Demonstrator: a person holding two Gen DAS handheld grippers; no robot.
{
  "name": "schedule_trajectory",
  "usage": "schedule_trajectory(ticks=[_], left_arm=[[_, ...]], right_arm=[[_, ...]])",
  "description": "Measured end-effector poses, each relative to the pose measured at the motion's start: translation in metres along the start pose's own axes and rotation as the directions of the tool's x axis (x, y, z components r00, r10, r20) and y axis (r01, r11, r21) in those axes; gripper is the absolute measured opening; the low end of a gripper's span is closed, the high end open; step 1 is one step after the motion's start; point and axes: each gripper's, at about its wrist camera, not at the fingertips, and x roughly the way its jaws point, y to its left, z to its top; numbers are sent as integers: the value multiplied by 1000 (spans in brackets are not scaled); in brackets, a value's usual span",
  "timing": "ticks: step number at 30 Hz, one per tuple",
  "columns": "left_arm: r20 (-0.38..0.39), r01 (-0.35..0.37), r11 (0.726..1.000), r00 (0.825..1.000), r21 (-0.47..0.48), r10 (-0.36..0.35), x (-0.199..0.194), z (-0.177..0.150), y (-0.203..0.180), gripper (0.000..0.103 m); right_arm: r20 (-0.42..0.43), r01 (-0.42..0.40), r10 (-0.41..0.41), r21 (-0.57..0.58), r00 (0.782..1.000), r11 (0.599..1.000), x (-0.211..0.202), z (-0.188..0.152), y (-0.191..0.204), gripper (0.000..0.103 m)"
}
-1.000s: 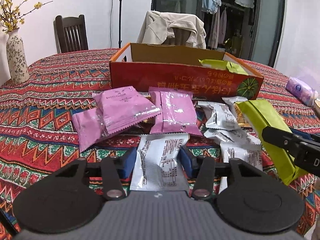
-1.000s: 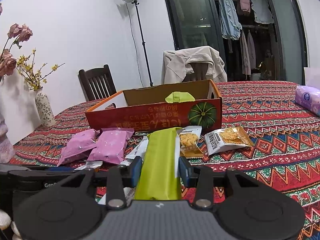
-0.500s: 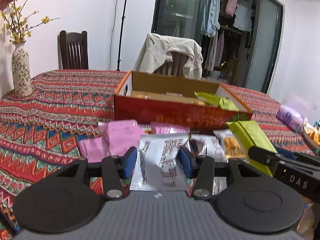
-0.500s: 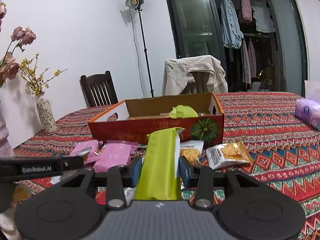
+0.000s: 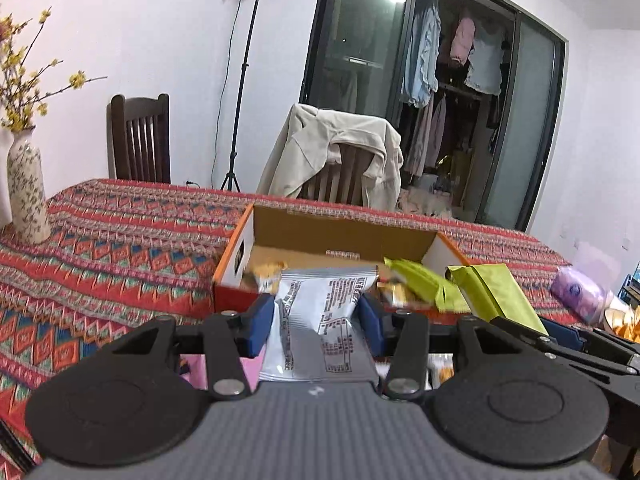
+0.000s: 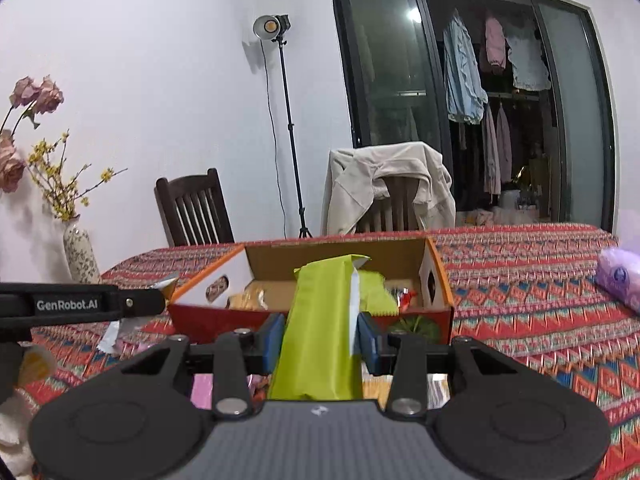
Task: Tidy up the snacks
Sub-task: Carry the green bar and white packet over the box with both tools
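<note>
Two hand-held grippers, each carrying one snack packet toward an open cardboard box on a patterned tablecloth.

Left wrist view: the left gripper (image 5: 316, 322) is clenching a silver snack packet (image 5: 320, 320) between its blue pads (image 5: 258, 320), holding it raised in front of the near wall of the cardboard box (image 5: 344, 236). Orange and green packets are lying inside the box. The right gripper (image 5: 560, 336) is showing at the right edge, gripping a green snack packet (image 5: 496, 294). A floral vase (image 5: 26, 192) is standing at the tablecloth's (image 5: 120, 240) far left edge.
Right wrist view: the right gripper (image 6: 320, 338) is pinching the green snack packet (image 6: 324, 320) upright before the box (image 6: 340, 256); the left gripper's arm (image 6: 80, 304) is crossing in from the left; a purple tissue pack (image 6: 620, 276) is lying at the right edge.
</note>
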Motion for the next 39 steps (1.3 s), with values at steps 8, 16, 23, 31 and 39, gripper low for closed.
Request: schedule_trajectory(ticks=[8, 16, 23, 31, 39], left_arm=[[10, -5, 1000, 1000, -2, 5, 33, 36, -4, 48], [8, -7, 1000, 1000, -7, 7, 73, 68, -6, 48], [11, -24, 1000, 1000, -17, 24, 112, 93, -8, 48], [-18, -47, 998, 999, -50, 46, 160, 92, 3, 48], [-61, -51, 998, 997, -31, 49, 188, 73, 12, 48]], right_arm=[[25, 13, -13, 0, 1000, 1000, 28, 29, -8, 39], [22, 27, -27, -3, 999, 1000, 66, 55, -14, 39], [31, 46, -46, -18, 998, 999, 104, 79, -22, 39], [26, 59, -59, -3, 998, 998, 148, 88, -32, 39], [-29, 57, -56, 18, 998, 998, 179, 71, -48, 39]])
